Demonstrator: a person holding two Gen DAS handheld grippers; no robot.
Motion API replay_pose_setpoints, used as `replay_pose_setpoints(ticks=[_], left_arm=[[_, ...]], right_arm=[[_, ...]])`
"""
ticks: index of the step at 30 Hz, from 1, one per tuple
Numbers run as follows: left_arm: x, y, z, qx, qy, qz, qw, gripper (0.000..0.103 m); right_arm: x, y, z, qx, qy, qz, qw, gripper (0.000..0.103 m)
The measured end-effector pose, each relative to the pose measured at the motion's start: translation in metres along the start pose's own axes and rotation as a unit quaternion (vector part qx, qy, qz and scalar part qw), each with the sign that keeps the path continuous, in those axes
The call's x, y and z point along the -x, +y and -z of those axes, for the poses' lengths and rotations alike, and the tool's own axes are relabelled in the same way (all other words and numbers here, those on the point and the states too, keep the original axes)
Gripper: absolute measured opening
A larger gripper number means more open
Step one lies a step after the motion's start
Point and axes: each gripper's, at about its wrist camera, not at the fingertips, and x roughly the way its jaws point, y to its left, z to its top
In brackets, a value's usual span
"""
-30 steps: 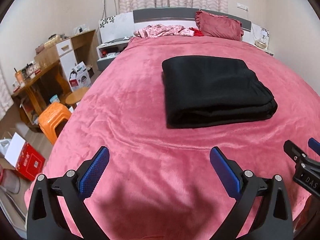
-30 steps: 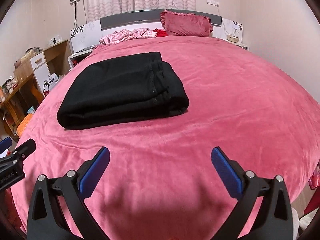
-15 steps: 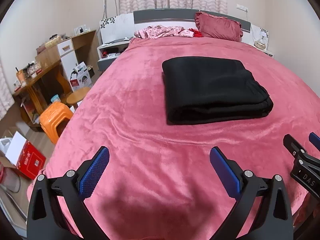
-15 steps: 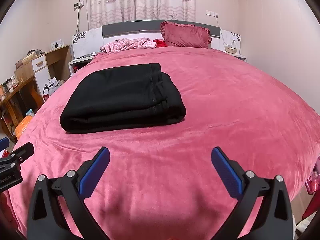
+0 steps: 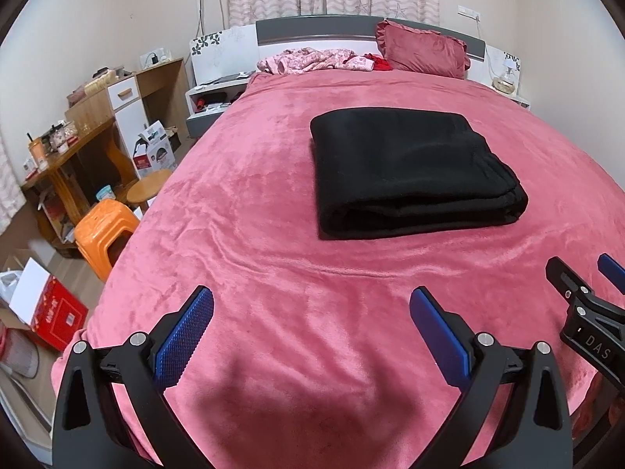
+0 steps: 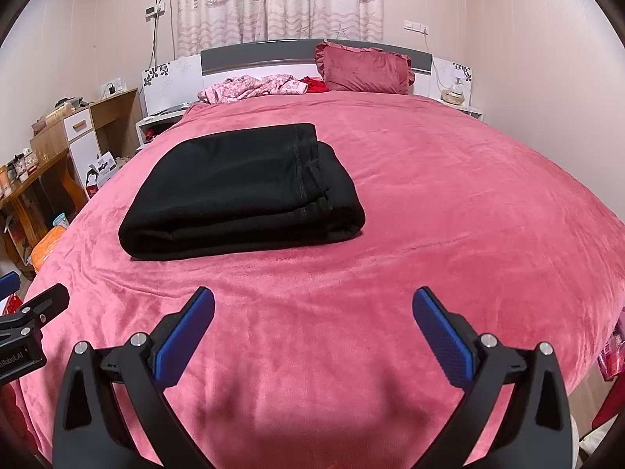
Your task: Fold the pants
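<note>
Here, a wide bed covered by a pink fleece blanket (image 5: 273, 203) is filling most of both views, its near edge lying under the two grippers. Toward the middle of the blanket, nearer the headboard than the near edge, the black fleece pants (image 5: 410, 172) are lying folded into a thick rectangular stack, flat on the cover and well apart from both tools; in the right wrist view the same pants (image 6: 242, 195) are showing their stitched hems on the right side of the stack. At the headboard edge a dark red ruffled pillow (image 5: 424, 54) is leaning beside a crumpled pink floral garment (image 5: 312, 60). Off the bed's left edge an orange plastic stool (image 5: 103, 230) is standing on the floor near a wooden desk (image 5: 74, 156). The left gripper (image 5: 310, 312) is hovering over the near edge with its blue-padded jaws spread wide, holding nothing. The right gripper (image 6: 312, 312) is likewise hanging released and empty over the blanket.
</note>
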Motion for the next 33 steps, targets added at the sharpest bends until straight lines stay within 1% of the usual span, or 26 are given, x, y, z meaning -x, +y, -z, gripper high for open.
replay_pose_setpoints(ticks=[16,26,33], left_arm=[[-0.0032,0.0069,0.0004,0.021,0.011,0.008,0.9997,0.100],[-0.0018,0.0041,0.0014,0.014,0.009,0.005,0.9998,0.100],[-0.0032,0.0053,0.0009,0.019,0.017,0.005,0.9997,0.100]], right_arm=[[-0.0038,-0.0042,0.0003,-0.008,0.009,-0.002,1.000,0.101],[-0.0070,-0.0056,0.0011,-0.010,0.015,-0.005,1.000,0.101],[-0.0086,-0.0051,0.0023,-0.010,0.017,-0.006,1.000,0.101]])
